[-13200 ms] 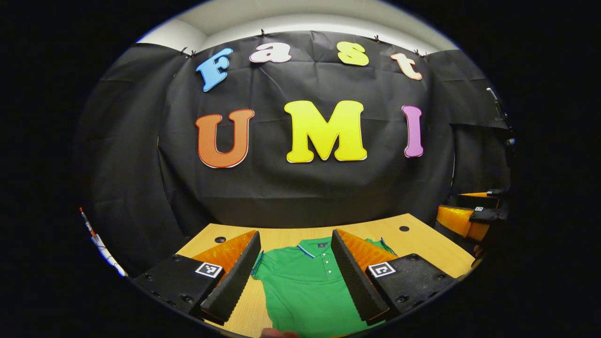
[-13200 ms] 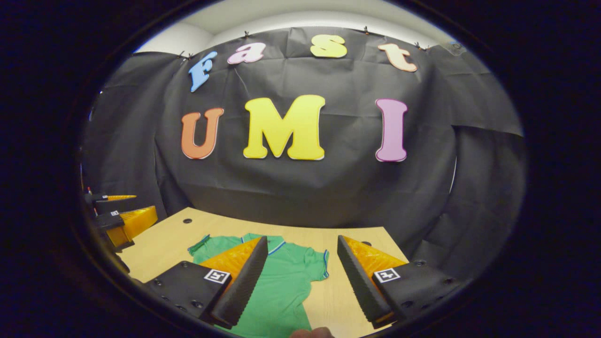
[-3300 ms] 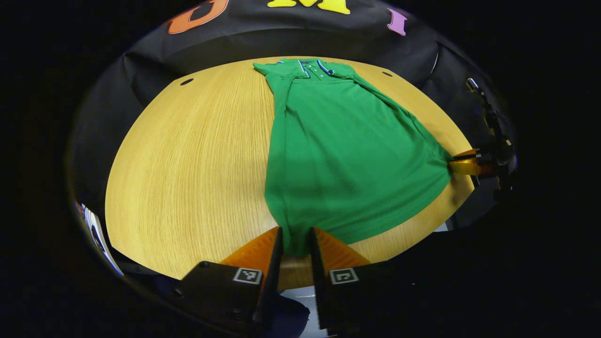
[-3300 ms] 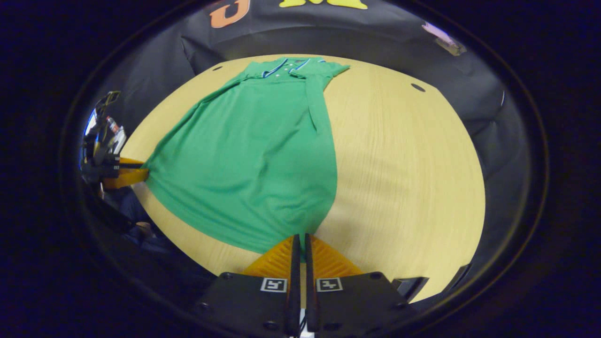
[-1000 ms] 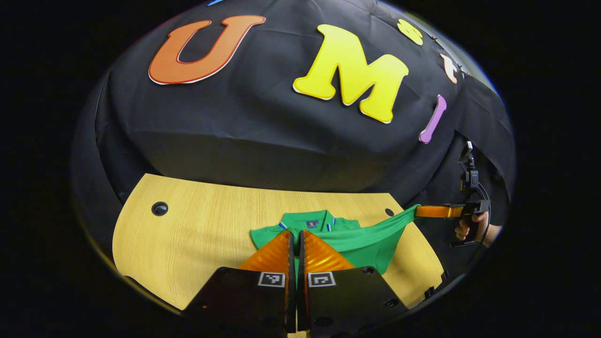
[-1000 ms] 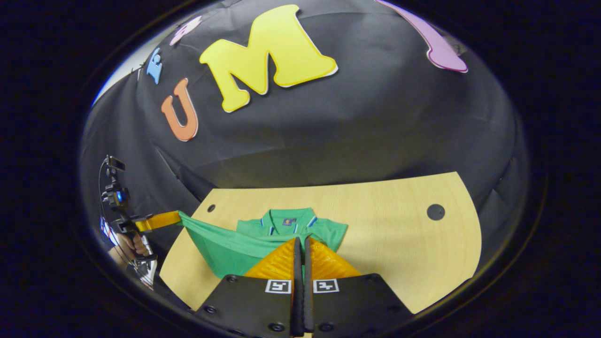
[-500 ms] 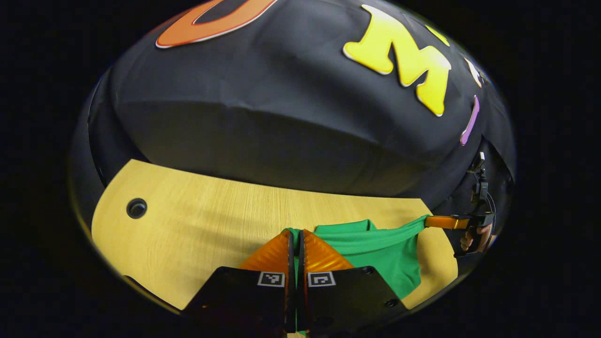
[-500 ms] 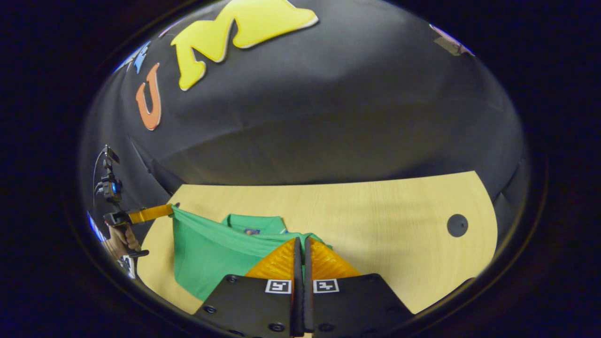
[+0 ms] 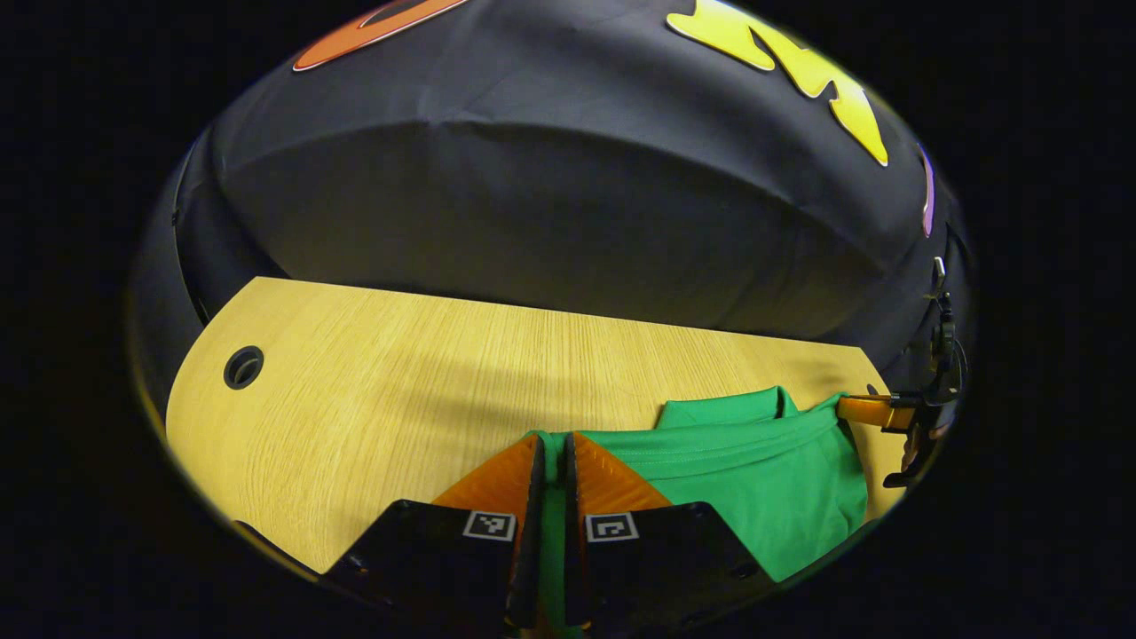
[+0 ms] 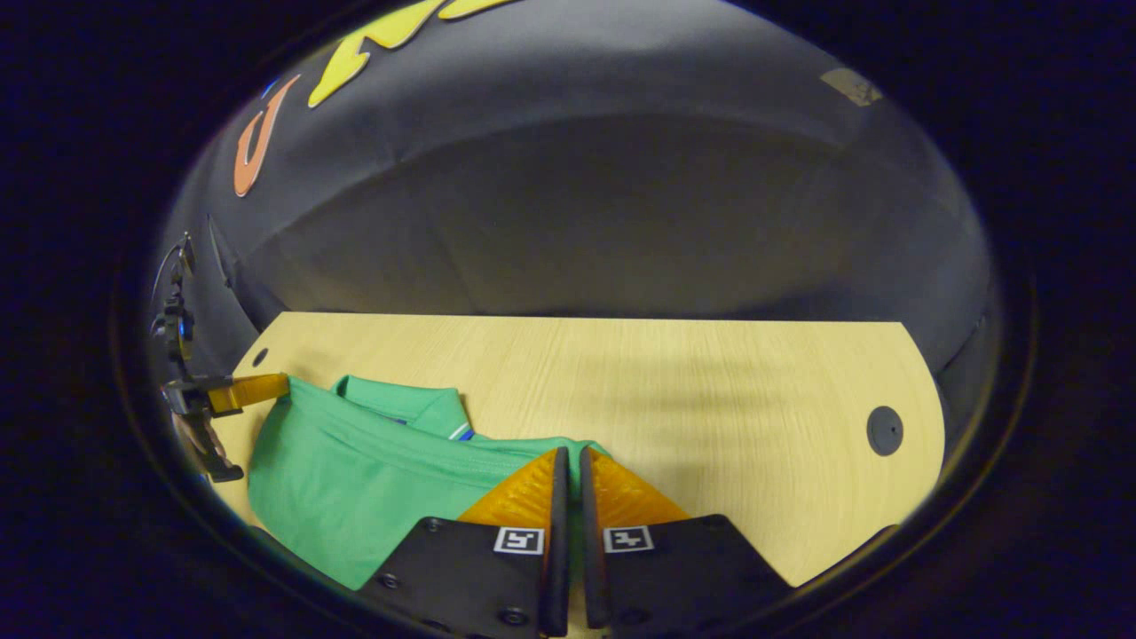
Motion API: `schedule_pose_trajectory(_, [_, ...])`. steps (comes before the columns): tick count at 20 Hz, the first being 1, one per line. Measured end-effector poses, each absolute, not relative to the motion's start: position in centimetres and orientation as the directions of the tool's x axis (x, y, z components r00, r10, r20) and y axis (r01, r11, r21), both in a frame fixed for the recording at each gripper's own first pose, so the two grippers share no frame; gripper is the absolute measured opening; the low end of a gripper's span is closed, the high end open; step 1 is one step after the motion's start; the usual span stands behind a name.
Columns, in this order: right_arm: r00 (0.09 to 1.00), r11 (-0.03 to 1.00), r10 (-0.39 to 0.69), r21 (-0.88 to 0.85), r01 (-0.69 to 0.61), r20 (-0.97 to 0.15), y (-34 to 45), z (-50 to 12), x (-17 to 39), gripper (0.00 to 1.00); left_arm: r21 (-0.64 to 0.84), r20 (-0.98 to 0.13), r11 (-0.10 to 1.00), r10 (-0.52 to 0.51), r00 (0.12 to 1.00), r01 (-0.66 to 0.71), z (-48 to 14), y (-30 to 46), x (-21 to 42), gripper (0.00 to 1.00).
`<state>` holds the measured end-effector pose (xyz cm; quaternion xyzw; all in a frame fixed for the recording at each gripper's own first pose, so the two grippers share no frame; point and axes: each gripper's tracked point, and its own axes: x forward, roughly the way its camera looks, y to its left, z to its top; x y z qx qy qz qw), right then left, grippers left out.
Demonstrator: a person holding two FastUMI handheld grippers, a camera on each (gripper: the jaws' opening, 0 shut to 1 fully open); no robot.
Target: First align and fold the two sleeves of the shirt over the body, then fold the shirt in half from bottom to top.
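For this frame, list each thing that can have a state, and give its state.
Green polo shirt: folded bottom hem over collar, hem corners pinched.
Left gripper: shut on the shirt's hem.
Right gripper: shut on the shirt's hem.
Light wooden table: bears the shirt.

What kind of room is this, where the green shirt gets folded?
Probably a recording booth, not a home: black cloth wall, a bare wooden table, and a green shirt held by two camera-carrying tongs, left and right.
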<state>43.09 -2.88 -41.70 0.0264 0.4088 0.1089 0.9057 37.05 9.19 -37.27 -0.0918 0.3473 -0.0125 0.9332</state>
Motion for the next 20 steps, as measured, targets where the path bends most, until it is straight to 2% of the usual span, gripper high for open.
schedule_pose_trajectory(1, [0.644,0.974,0.226,0.147,-0.174,-0.731,-2.7,-41.2,43.1,0.13,-0.168,-0.652,0.985,-0.079,0.754,-0.042,-37.1,9.3,36.8,0.08])
schedule_pose_trajectory(2, [0.653,0.973,0.231,0.154,-0.175,-0.721,-2.4,-40.3,42.9,0.21,-0.148,-0.654,0.988,-0.06,0.754,-0.05,-36.8,9.7,36.5,0.26])
schedule_pose_trajectory(4, [0.687,0.976,0.219,0.14,-0.169,-0.693,-2.6,-38.4,42.9,0.51,-0.149,-0.644,0.987,-0.054,0.763,-0.057,-35.3,9.8,35.8,0.33])
schedule_pose_trajectory(5, [0.707,0.979,0.201,0.121,-0.163,-0.678,-2.8,-37.0,42.5,0.66,-0.144,-0.638,0.987,-0.041,0.769,-0.067,-34.2,10.1,35.3,0.47])
schedule_pose_trajectory(6, [0.732,0.983,0.181,0.105,-0.149,-0.657,-3.0,-35.3,42.1,0.81,-0.14,-0.628,0.987,-0.028,0.778,-0.077,-33.1,10.3,34.5,0.53])
schedule_pose_trajectory(7, [0.754,0.986,0.166,0.099,-0.134,-0.636,-3.0,-33.4,41.4,0.76,-0.143,-0.61,0.987,-0.028,0.792,-0.075,-31.5,10.1,33.7,0.7])
schedule_pose_trajectory(8, [0.777,0.989,0.147,0.089,-0.117,-0.612,-2.9,-31.2,40.4,0.83,-0.142,-0.594,0.987,-0.026,0.804,-0.072,-29.8,9.8,32.7,0.61])
schedule_pose_trajectory(10, [0.82,0.989,0.147,0.099,-0.11,-0.553,-1.9,-26.3,38.0,0.9,-0.131,-0.553,0.989,-0.018,0.833,-0.066,-25.8,9.5,30.4,0.82])
schedule_pose_trajectory(11, [0.837,0.989,0.146,0.099,-0.11,-0.527,-1.6,-23.8,36.3,0.91,-0.127,-0.526,0.99,-0.013,0.85,-0.063,-23.5,9.1,29.4,0.98])
schedule_pose_trajectory(12, [0.855,0.988,0.15,0.101,-0.115,-0.496,-1.0,-21.1,34.7,0.96,-0.13,-0.498,0.99,-0.009,0.867,-0.064,-21.2,8.8,28.0,0.98])
schedule_pose_trajectory(16, [0.928,0.989,0.147,0.083,-0.125,-0.344,0.4,-10.1,25.7,0.95,-0.189,-0.368,0.982,-0.043,0.929,-0.03,-11.0,6.0,21.0,0.99])
schedule_pose_trajectory(20, [0.979,0.994,0.109,0.032,-0.105,-0.172,0.0,-1.5,17.2,0.93,-0.129,-0.216,0.991,-0.001,0.976,-0.027,-2.2,3.7,13.8,0.99])
